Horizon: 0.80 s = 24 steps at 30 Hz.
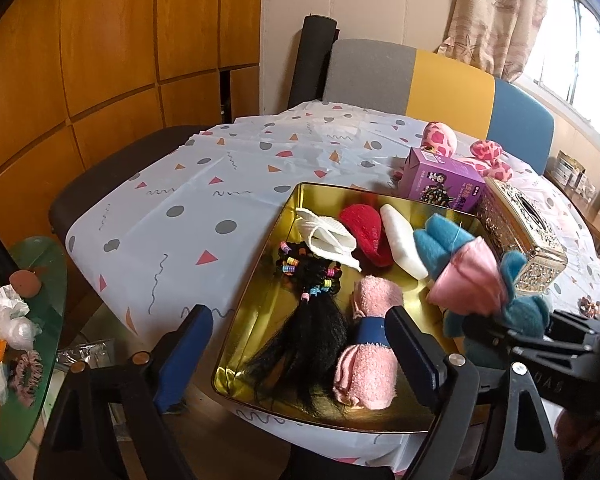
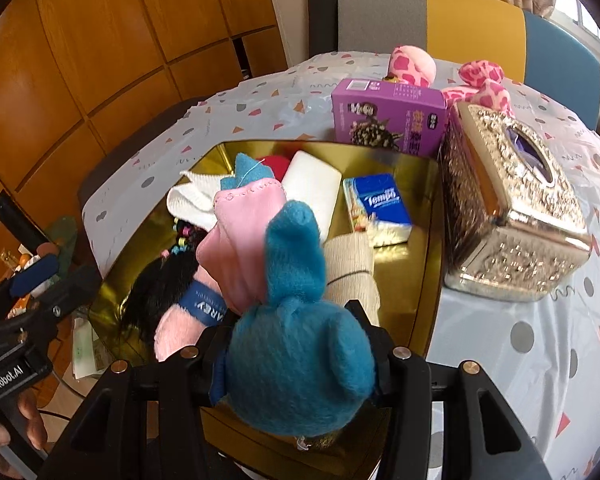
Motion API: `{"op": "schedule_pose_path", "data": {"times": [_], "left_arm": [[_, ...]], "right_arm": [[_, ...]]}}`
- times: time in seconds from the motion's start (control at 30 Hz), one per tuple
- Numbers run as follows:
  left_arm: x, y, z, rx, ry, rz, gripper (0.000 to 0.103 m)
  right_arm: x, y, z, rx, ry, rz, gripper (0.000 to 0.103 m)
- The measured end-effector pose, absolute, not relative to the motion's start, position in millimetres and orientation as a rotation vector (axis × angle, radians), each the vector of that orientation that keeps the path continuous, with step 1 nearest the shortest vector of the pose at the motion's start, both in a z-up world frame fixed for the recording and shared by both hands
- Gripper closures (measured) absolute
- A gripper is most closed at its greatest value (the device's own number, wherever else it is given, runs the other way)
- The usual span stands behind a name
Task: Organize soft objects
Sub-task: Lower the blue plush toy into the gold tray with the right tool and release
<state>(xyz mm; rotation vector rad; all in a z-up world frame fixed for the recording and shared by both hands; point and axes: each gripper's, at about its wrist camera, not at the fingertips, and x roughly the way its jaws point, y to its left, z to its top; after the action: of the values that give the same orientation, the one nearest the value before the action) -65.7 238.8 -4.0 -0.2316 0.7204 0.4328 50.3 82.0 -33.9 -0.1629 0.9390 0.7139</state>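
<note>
Left tool (image 1: pixel 300 344): jaws wide apart, gripping nothing; its fingers straddle the near left corner of the gold tray (image 1: pixel 260 312), one finger outside the tray wall over the bench (image 1: pixel 148 208), the other above the pink towel roll (image 1: pixel 368 364). Right tool (image 2: pixel 300 360): jaws partly closed, clamped on the body of the blue-and-pink plush toy (image 2: pixel 296 320), which is held up over the near part of the tray; the plush's pink part and blue ears stick out ahead of the fingers. Ahead of the left tool inside the tray: black hair piece with coloured beads (image 1: pixel 308 312), white knitted item (image 1: pixel 328 240), red pad (image 1: pixel 364 236), white sponge (image 1: pixel 404 244). From the right wrist view, a tissue pack (image 2: pixel 380 208) and a beige ribbed cloth (image 2: pixel 352 268) lie beyond the plush; bare gold floor shows to the right of them, up to the tray wall. Just right of the tray stands the ornate metal tissue box (image 2: pixel 512 216), close against the tray edge. Beyond the far rim: purple carton (image 2: pixel 392 116), then pink spotted plush (image 2: pixel 412 64). Left of the tray the patterned cloth is open to the bench edge.
</note>
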Motion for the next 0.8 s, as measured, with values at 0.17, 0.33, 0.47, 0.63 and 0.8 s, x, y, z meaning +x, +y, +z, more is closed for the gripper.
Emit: {"op": "schedule_pose_path", "data": {"times": [0.17,0.33,0.47,0.63,0.8], "left_arm": [[-64,236,-7,-0.225,0.726,0.431,0.015],[-63,233,-8,-0.218,0.728,0.426,0.015],[-62,231,-10,-0.211,0.737,0.421,0.015],[-61,230,-13,-0.208,0.747,0.418,0.015],[-60,232,-17,-0.213,0.755,0.419,0.015]], "right_arm": [[45,83,-42,-0.171,0.951,0.711,0.053],[47,89,-46,-0.182,0.952,0.7,0.052],[56,97,-52,-0.201,0.956,0.679,0.052],[67,106,-64,-0.209,0.987,0.646,0.05],[70,108,-64,-0.187,0.991,0.658,0.044]]}}
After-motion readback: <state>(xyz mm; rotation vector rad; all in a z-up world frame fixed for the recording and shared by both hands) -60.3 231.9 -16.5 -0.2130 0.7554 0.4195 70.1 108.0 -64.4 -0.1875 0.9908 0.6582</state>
